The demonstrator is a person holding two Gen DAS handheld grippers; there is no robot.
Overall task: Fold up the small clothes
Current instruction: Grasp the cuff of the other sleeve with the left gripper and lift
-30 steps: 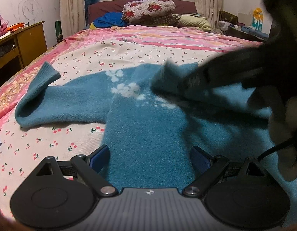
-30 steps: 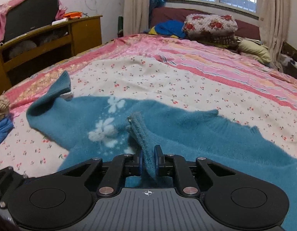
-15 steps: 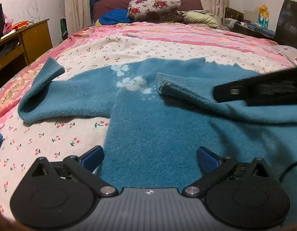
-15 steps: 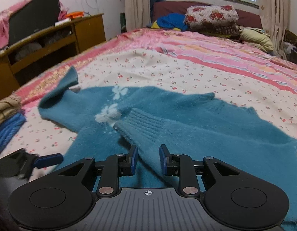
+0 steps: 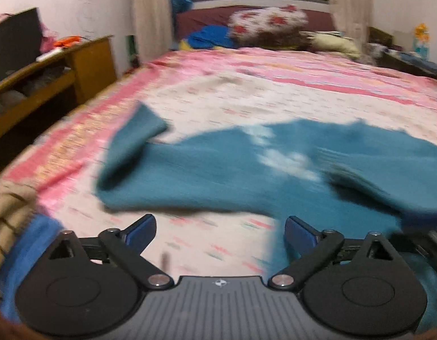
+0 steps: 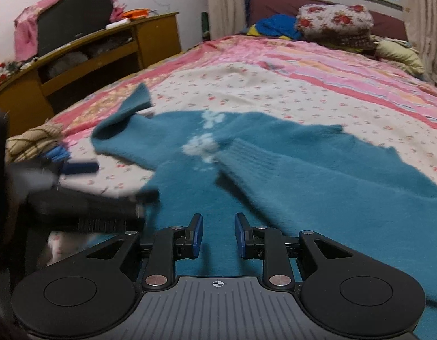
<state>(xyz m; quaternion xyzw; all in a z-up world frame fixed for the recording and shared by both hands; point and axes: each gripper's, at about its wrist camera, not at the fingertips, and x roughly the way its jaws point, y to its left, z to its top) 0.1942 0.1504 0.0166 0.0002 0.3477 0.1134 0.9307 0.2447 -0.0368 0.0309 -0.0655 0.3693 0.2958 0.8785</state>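
Note:
A teal sweater with white flowers lies flat on the bed; it also shows in the left wrist view. Its right sleeve is folded across the body, cuff near the flowers. Its left sleeve stretches out to the left, cuff raised. My left gripper is open and empty, just above the sheet below the left sleeve; it appears blurred in the right wrist view. My right gripper is open and empty over the sweater's body, short of the folded sleeve.
A floral sheet covers the bed. Folded clothes lie at the bed's left edge. A wooden desk with a monitor stands left. Pillows and bedding are piled at the headboard.
My right gripper let go of the right sleeve's cuff, leaving it across the body, and drew back. My left gripper swung left, from over the body toward the left sleeve.

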